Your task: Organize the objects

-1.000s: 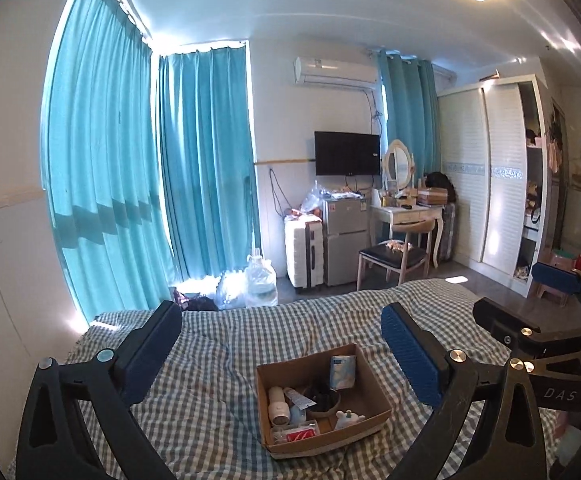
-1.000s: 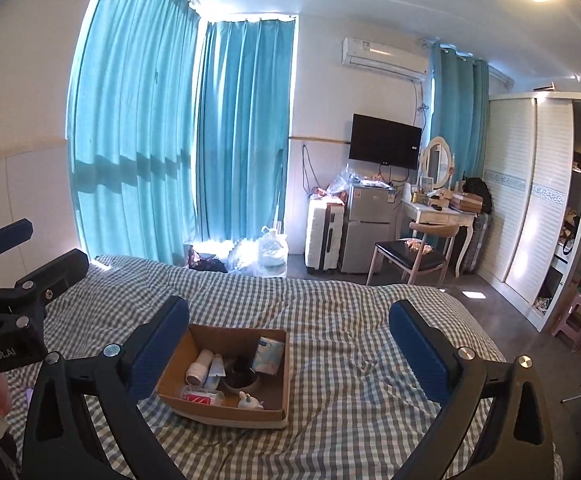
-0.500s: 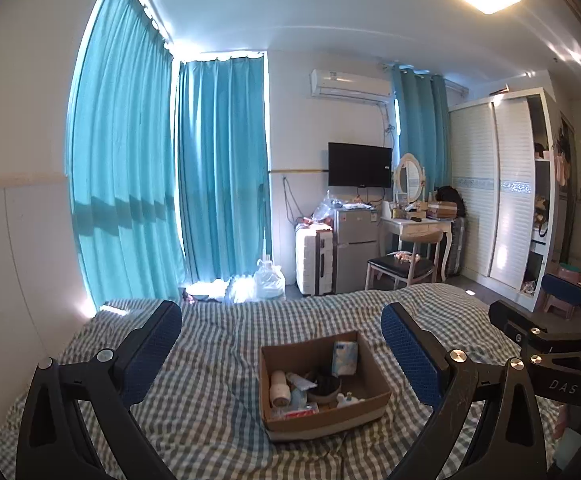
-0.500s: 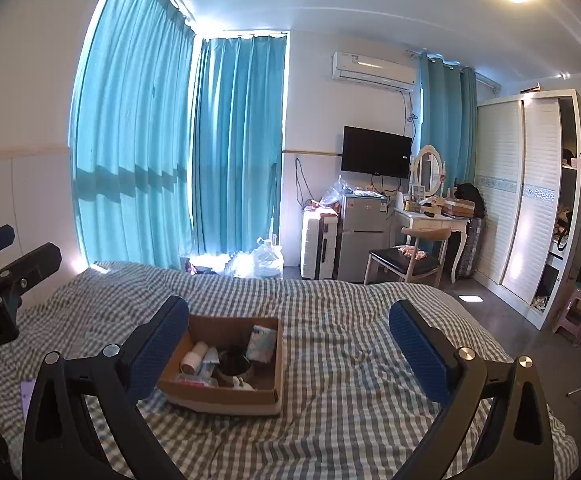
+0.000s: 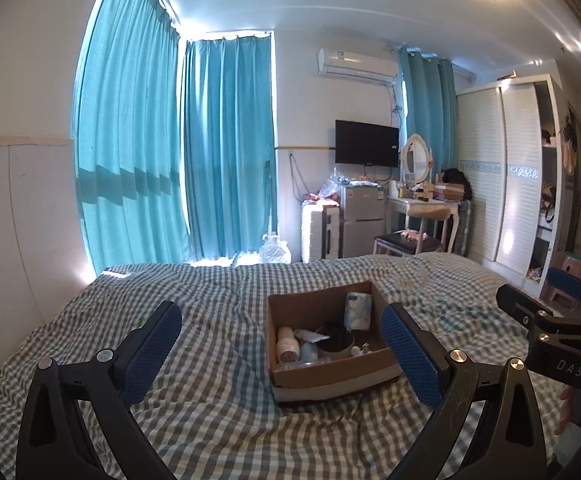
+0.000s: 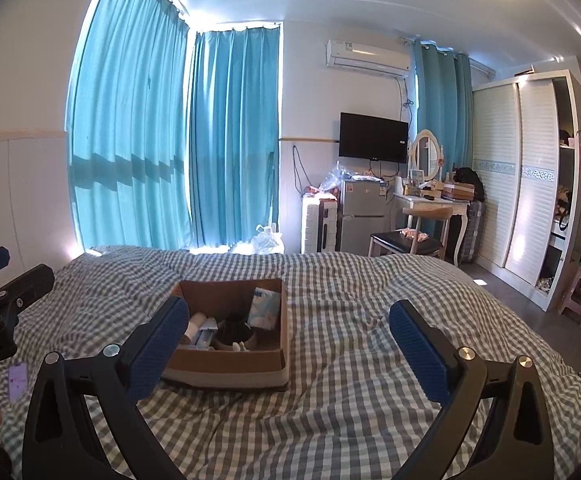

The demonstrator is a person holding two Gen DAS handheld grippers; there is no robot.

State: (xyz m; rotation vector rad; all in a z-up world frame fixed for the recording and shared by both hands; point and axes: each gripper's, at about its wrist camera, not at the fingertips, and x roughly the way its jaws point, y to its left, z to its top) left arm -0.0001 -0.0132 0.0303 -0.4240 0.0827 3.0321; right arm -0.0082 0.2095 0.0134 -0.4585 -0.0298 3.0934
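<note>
A cardboard box of small toiletries sits on a checked bed, within reach of both tools. The left tongs and right tongs are spread wide and empty, apparently ready to pick items out.

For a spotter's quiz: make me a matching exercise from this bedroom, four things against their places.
Things:
1. cardboard box
2. television
3. air conditioner
4. chair

Places:
A. high on the wall, near the ceiling
B. on the checked bed
C. on the floor in front of the dressing table
D. on the wall above the small fridge

Pairs: 1-B, 2-D, 3-A, 4-C
</note>
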